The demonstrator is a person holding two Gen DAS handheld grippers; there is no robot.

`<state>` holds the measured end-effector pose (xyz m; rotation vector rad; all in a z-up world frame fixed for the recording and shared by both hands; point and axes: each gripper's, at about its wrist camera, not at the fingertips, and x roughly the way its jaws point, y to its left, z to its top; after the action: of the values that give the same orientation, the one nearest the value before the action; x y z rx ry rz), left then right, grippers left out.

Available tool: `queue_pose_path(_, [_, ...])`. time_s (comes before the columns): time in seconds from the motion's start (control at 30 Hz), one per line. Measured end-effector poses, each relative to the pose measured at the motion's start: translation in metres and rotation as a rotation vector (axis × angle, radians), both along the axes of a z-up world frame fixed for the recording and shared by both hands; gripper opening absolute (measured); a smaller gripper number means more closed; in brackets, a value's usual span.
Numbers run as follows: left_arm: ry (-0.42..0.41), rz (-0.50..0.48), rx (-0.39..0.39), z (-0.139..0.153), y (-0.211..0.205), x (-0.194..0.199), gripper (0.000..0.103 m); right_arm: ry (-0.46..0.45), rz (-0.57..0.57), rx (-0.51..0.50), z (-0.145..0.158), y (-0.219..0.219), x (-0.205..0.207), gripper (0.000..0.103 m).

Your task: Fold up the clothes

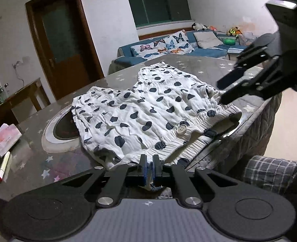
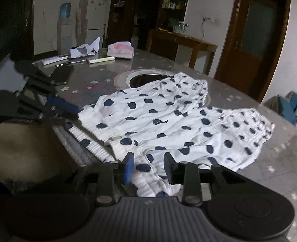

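White shorts with dark blue spots (image 1: 148,109) (image 2: 168,117) lie spread on the grey star-patterned table (image 1: 37,157), partly over a round inset in it. The elastic waistband with a white button (image 1: 181,130) faces the near table edge. My left gripper (image 1: 150,167) is shut on the waistband edge; in the right wrist view this left gripper (image 2: 75,112) pinches the cloth's left corner. My right gripper (image 2: 149,167) is open, its fingers on either side of the waistband's other end. The left wrist view shows the right gripper (image 1: 222,92) open above the shorts' right corner.
The round inset (image 2: 136,78) sits mid-table. A tissue pack (image 2: 120,50), pen (image 2: 101,60), dark phone (image 2: 60,74) and crumpled paper (image 2: 85,49) lie at the table's far side. Plaid fabric of a person (image 1: 269,171) is near the table edge. A blue sofa (image 1: 206,50) stands beyond.
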<state>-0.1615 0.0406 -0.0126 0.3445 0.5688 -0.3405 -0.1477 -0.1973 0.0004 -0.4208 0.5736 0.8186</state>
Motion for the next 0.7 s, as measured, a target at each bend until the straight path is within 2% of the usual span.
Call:
queue_pose_path(0.2, [0.036,-0.009,-0.009,-0.005,0.006,-0.001,0.007,0.113,-0.043,-0.025,-0.027,-0.003,0.017,0.034])
queue_pose_path(0.3, [0.052,-0.018,-0.020,-0.003,0.009,0.001,0.007,0.141,-0.038,-0.023,-0.025,-0.011,0.013,0.034])
queue_pose_path(0.43, [0.034,0.004,-0.072,0.011,0.015,0.018,0.010,0.140,-0.017,-0.041,-0.016,-0.014,0.009,0.035])
queue_pose_path(0.5, [0.023,0.023,-0.104,0.018,0.019,0.030,0.010,0.139,-0.016,-0.014,-0.007,-0.014,0.014,0.036])
queue_pose_path(0.63, [-0.001,0.060,-0.168,0.032,0.025,0.052,0.010,0.110,-0.049,0.034,0.005,-0.007,0.036,0.042])
queue_pose_path(0.7, [0.005,0.096,-0.189,0.027,0.023,0.072,0.010,0.110,-0.072,0.053,0.003,-0.003,0.051,0.043])
